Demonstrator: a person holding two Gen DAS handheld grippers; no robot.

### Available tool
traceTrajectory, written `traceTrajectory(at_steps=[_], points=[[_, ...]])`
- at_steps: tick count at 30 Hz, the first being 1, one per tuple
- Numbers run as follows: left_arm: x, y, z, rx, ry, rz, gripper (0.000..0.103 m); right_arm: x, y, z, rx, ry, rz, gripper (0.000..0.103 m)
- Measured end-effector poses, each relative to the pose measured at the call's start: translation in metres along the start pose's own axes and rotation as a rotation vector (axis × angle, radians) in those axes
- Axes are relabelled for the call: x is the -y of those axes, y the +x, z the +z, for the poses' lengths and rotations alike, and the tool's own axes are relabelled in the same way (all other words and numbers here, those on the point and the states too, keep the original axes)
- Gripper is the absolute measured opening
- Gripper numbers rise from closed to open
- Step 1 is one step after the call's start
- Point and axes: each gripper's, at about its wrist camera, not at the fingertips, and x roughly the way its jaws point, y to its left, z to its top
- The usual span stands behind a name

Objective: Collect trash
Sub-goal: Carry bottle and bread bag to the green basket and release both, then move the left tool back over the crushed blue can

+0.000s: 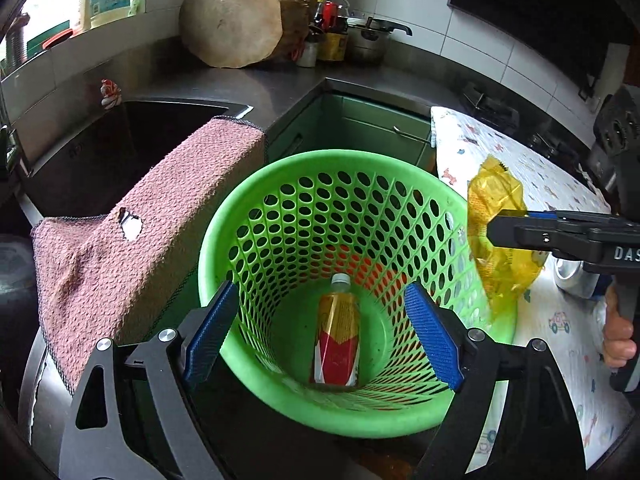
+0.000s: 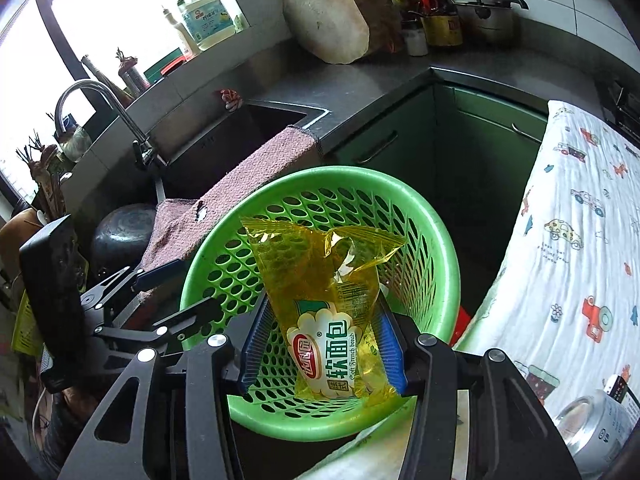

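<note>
A green perforated basket (image 1: 400, 412) stands below both grippers. A plastic bottle (image 1: 338, 328) with a red and yellow label lies on its bottom. My left gripper (image 1: 322, 336) hangs open above the basket with nothing between its blue pads (image 1: 212, 332). From the right, my right gripper (image 1: 496, 228) reaches over the rim with a yellow bread wrapper (image 1: 496, 216) at its tip. In the right wrist view the wrapper (image 2: 328, 304) stands between the fingers of the right gripper (image 2: 322, 344). It rests against the right pad (image 2: 390, 344), with a gap showing at the left pad, so the jaws are open.
A pink towel (image 1: 140, 240) hangs over the sink (image 1: 100, 152) edge beside the basket. To the right, a cloth with a car print (image 2: 580, 240) covers a surface bearing a metal can (image 2: 596, 428). A round chopping block (image 1: 232, 24), bottles and a pot stand at the back. A hand (image 1: 618, 340) holds the right gripper.
</note>
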Motion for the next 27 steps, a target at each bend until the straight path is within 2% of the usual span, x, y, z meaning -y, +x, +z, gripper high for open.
traceTrajectory(at_steps=[1, 2, 6, 10, 17, 24, 27], points=[[-0.002, -0.002, -0.002, -0.001, -0.004, 0.000, 0.085, 0.000, 0.004, 0.000, -0.003, 0.013, 0.003, 0.066], [-0.003, -0.005, -0.004, 0.000, -0.007, -0.001, 0.085, 0.000, 0.007, -0.001, -0.005, 0.020, 0.008, 0.070], [-0.007, -0.010, -0.012, -0.004, -0.015, 0.001, 0.085, -0.001, 0.012, -0.003, -0.011, 0.023, 0.011, 0.075], [-0.006, -0.015, -0.016, -0.002, -0.017, -0.005, 0.085, -0.002, -0.004, -0.007, 0.016, 0.008, -0.006, 0.082], [0.006, -0.022, -0.020, 0.005, -0.009, -0.021, 0.086, 0.012, -0.069, -0.027, 0.107, -0.012, -0.090, 0.087], [0.036, -0.027, -0.023, 0.008, 0.019, -0.061, 0.087, 0.051, -0.140, -0.065, 0.156, 0.024, -0.197, 0.089], [0.053, -0.031, -0.025, 0.019, 0.042, -0.075, 0.094, 0.071, -0.166, -0.088, 0.154, 0.052, -0.235, 0.089]])
